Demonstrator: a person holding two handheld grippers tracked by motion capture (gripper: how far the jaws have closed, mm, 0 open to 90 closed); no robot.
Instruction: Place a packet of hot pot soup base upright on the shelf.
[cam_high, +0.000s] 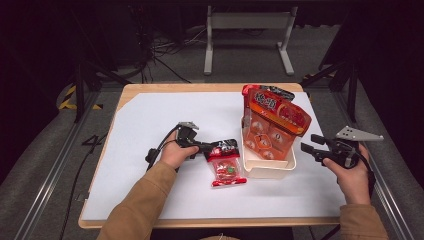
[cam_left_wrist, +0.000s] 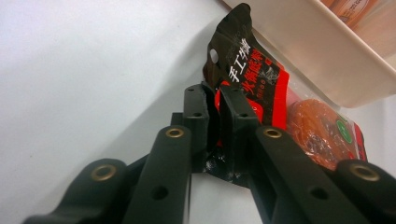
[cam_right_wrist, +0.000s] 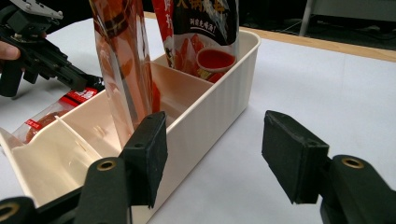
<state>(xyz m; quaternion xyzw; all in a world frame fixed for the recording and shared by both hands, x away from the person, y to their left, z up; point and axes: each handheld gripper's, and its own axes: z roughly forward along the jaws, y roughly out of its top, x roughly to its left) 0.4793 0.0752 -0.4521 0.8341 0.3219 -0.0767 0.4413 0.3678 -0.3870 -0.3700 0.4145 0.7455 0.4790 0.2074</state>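
A small red-and-black snack packet (cam_high: 227, 167) lies flat on the white table cover, just left of a cream divided bin (cam_high: 267, 170). My left gripper (cam_high: 212, 148) is shut on the packet's black top edge; in the left gripper view the jaws (cam_left_wrist: 215, 100) pinch that flap of the packet (cam_left_wrist: 261, 79), with the bin (cam_left_wrist: 327, 60) beyond. Two large orange snack bags (cam_high: 272, 125) stand upright in the bin. My right gripper (cam_high: 307, 142) stands open to the right of the bin, holding nothing; in its own view the gripper (cam_right_wrist: 217, 140) faces the bin's wall (cam_right_wrist: 224, 88).
The white cover sits on a wooden table (cam_high: 200, 88). In the right gripper view an orange bag (cam_right_wrist: 123, 56) and a darker bag (cam_right_wrist: 205, 28) rise from the bin's compartments, and the left gripper (cam_right_wrist: 91, 84) is seen beyond. A metal frame (cam_high: 247, 22) stands on the floor behind.
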